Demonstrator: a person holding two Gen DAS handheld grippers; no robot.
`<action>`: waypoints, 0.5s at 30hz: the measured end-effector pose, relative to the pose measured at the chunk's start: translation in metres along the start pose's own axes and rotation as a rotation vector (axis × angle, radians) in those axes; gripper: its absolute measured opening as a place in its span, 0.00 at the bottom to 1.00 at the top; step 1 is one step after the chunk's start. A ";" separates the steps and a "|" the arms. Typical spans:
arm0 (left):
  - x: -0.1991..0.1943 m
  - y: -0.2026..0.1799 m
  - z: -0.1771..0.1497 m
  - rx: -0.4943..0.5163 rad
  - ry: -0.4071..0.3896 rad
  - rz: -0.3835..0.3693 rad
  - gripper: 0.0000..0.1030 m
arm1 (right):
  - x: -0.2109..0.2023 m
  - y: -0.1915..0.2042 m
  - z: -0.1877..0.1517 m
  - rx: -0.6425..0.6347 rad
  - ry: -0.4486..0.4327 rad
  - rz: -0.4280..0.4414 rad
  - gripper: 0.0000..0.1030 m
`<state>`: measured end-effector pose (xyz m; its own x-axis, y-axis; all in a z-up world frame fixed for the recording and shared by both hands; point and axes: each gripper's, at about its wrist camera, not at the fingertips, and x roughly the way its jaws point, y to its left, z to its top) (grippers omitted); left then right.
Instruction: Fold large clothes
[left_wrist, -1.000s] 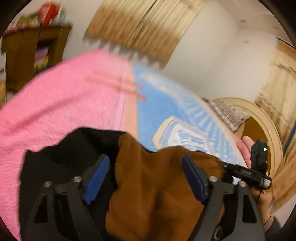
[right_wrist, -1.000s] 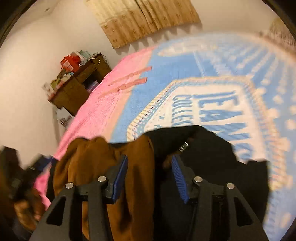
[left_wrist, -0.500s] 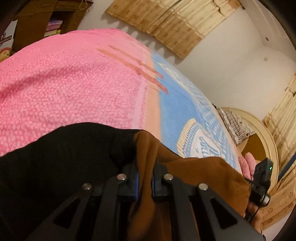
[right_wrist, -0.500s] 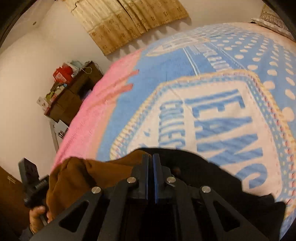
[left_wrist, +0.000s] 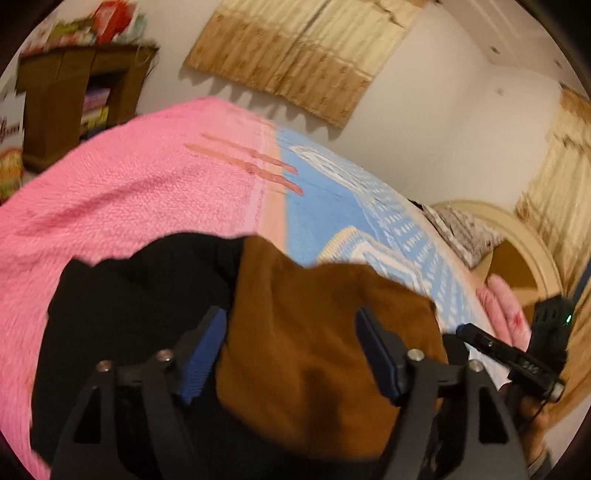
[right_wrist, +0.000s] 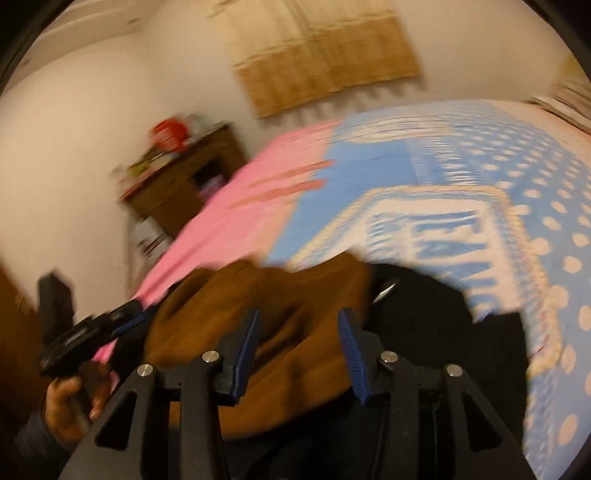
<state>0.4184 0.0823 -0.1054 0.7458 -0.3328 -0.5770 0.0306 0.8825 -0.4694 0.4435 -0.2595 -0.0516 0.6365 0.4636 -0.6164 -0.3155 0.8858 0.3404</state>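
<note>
A: Start at the left gripper (left_wrist: 291, 354). How do its jaws stand?

B: Wide apart and opening. The brown part of the garment (left_wrist: 314, 369) lies between the blue pads, which don't press on it.

A: And the right gripper (right_wrist: 299, 350)?

B: Also parted and opening, narrower, over the same brown cloth (right_wrist: 280, 332); nothing is pinched.

A: What does each view add?

B: The left view shows a headboard (left_wrist: 532, 251) and a pillow (left_wrist: 461, 232). The right view, blurred, shows the blanket's lettered panel (right_wrist: 443, 236) and a small metal bit (right_wrist: 384, 291) on the black part.

A: Where is the garment, and how does it run?

B: One bundled garment, brown and black, on the near edge of the bed. Its long axis runs crosswise before both grippers.

A: Counts?

B: Two grippers, one garment, a pink blanket (left_wrist: 129, 195), a blue blanket (left_wrist: 325, 206).
</note>
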 end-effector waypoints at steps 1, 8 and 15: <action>-0.003 -0.005 -0.010 0.021 0.003 0.012 0.81 | 0.001 0.008 -0.008 -0.019 0.015 0.027 0.44; 0.021 0.011 -0.038 0.040 0.084 0.134 0.89 | 0.048 0.001 -0.065 0.017 0.250 0.027 0.44; -0.009 -0.006 -0.041 0.034 0.077 0.120 0.92 | 0.014 -0.001 -0.074 0.038 0.145 -0.033 0.45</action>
<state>0.3839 0.0664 -0.1253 0.6926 -0.2476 -0.6775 -0.0318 0.9278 -0.3716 0.4008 -0.2526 -0.1133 0.5373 0.4348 -0.7227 -0.2673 0.9005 0.3430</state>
